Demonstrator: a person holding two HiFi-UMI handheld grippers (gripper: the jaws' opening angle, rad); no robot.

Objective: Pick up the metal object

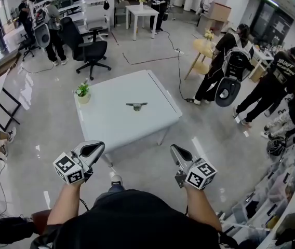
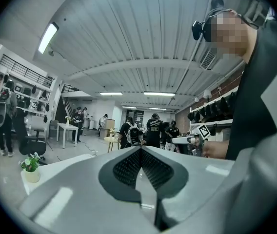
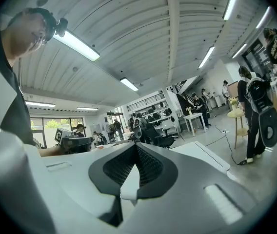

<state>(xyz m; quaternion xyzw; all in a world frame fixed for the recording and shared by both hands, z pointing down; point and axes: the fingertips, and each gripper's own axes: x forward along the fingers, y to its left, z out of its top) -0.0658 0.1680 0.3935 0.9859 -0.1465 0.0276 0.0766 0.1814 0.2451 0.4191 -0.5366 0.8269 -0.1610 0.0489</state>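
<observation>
You held the left gripper [image 1: 93,149] and right gripper [image 1: 178,153] closed on nothing, short of the desk [image 1: 111,131], apparently not yet reaching, while the metal object [image 1: 136,106] lay at its middle, well apart

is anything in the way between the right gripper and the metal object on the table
Nothing visible. The metal object lies alone in the middle of the white table; the right gripper is short of its near edge. The potted plant stands off at the left corner.
</observation>
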